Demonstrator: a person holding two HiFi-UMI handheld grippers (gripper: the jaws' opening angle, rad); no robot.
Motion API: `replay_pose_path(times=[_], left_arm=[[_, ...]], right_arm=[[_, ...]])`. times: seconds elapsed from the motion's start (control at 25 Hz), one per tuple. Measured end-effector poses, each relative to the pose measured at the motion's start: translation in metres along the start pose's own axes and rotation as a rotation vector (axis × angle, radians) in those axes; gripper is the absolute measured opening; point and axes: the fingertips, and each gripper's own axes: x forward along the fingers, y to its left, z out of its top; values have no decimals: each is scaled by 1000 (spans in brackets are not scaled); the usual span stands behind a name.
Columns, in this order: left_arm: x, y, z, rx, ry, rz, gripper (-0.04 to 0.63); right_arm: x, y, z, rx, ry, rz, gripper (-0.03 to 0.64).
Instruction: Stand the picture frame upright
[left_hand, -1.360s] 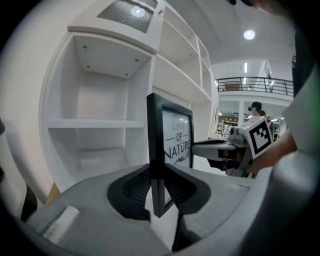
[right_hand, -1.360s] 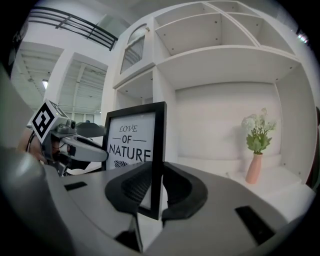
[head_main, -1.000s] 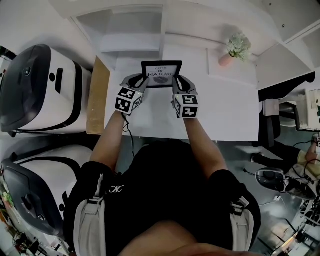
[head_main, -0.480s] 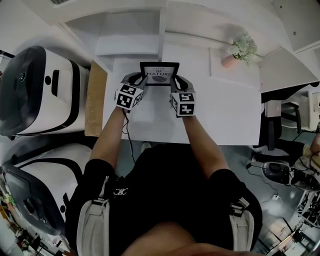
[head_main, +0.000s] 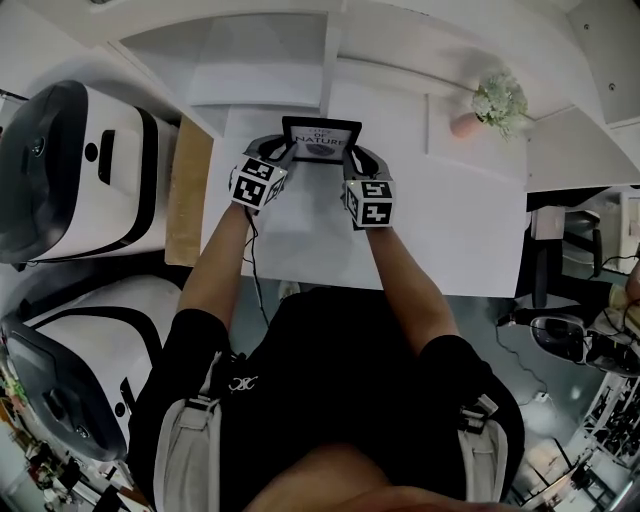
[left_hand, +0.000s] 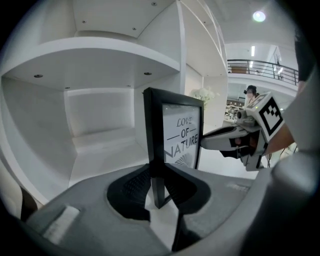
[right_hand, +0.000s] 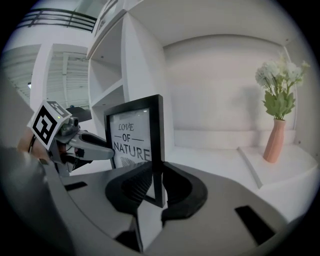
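Note:
The black picture frame (head_main: 322, 138) with the "Love of Nature" print stands nearly upright on the white table (head_main: 440, 230), close to the shelf unit. My left gripper (head_main: 285, 152) is shut on its left edge and my right gripper (head_main: 352, 155) is shut on its right edge. In the left gripper view the frame's black edge (left_hand: 154, 145) rises between the jaws of the left gripper (left_hand: 157, 187), with the right gripper (left_hand: 235, 142) beyond it. The right gripper view shows the frame (right_hand: 135, 137) clamped in the right gripper (right_hand: 157, 187), and the left gripper (right_hand: 82, 142) on the far side.
A pink vase of white flowers (head_main: 490, 100) stands at the table's back right, also seen as the vase (right_hand: 277, 115) in the right gripper view. White shelf compartments (head_main: 260, 70) rise behind the frame. A wooden board (head_main: 188, 190) and two large white machines (head_main: 80, 170) are at the left.
Both grippers have carried the frame a little farther back toward the shelves. It looks shorter from above, so it now stands more upright.

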Motion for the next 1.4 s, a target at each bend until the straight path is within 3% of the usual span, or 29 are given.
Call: replay_pose_path(times=[0.28, 0.48, 0.64, 0.84, 0.96, 1.16, 1.4], left_arm=[[2, 1, 1, 7, -17, -17, 95], [-6, 7, 6, 28, -16, 53, 120], [-31, 7, 23, 27, -77, 91, 120], [-81, 2, 50, -37, -197, 141, 69], [-120, -11, 66, -46, -268, 170, 25], [-190, -39, 80, -48, -370, 205, 17], [-263, -65, 70, -13, -418, 252, 17]], right_arm=[[1, -1, -2, 25, -27, -7, 72], [-5, 2, 8, 15, -49, -8, 84], [-24, 9, 30, -32, -112, -14, 84], [-62, 26, 64, -85, -203, -38, 80], [-94, 45, 83, -114, -269, -40, 2], [-149, 77, 102, -115, -358, -77, 2], [-208, 113, 101, -113, -401, -145, 2]])
